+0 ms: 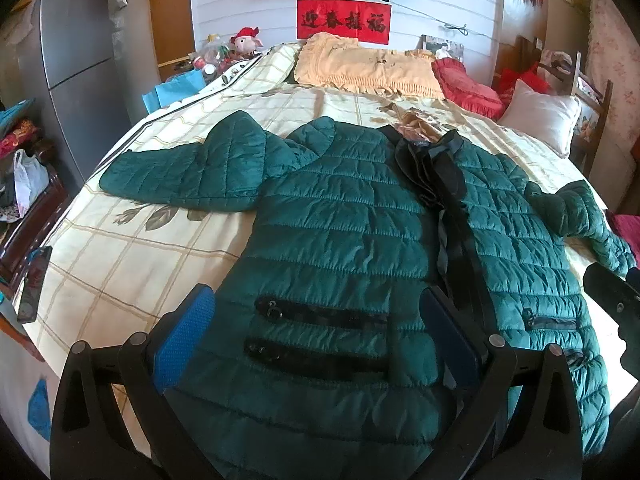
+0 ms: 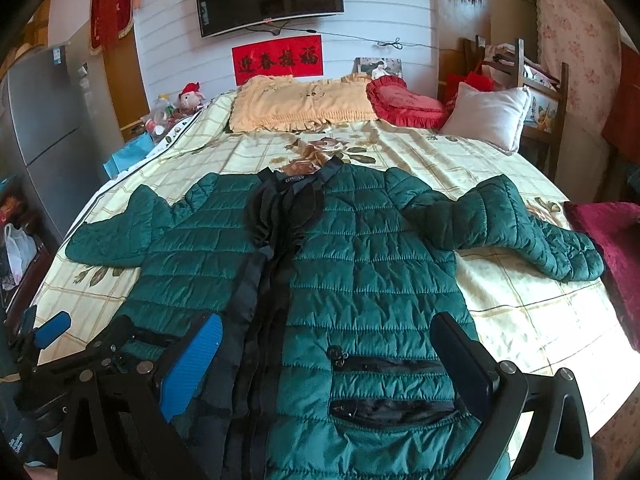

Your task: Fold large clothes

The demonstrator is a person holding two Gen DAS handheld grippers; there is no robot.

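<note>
Both grippers, left and right, hover low over the jacket's hem, jaws wide apart, seemingly not touching it. It lies flat on the bed, sleeves spread.

A wall-mounted television hangs above a red banner on white panelling, grey refrigerator at left.

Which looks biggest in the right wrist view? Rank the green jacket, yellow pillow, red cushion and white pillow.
1. Green jacket, by far, though it lies nearest the camera.
2. Yellow pillow.
3. White pillow and red cushion look alike; no ranking between them.
</note>
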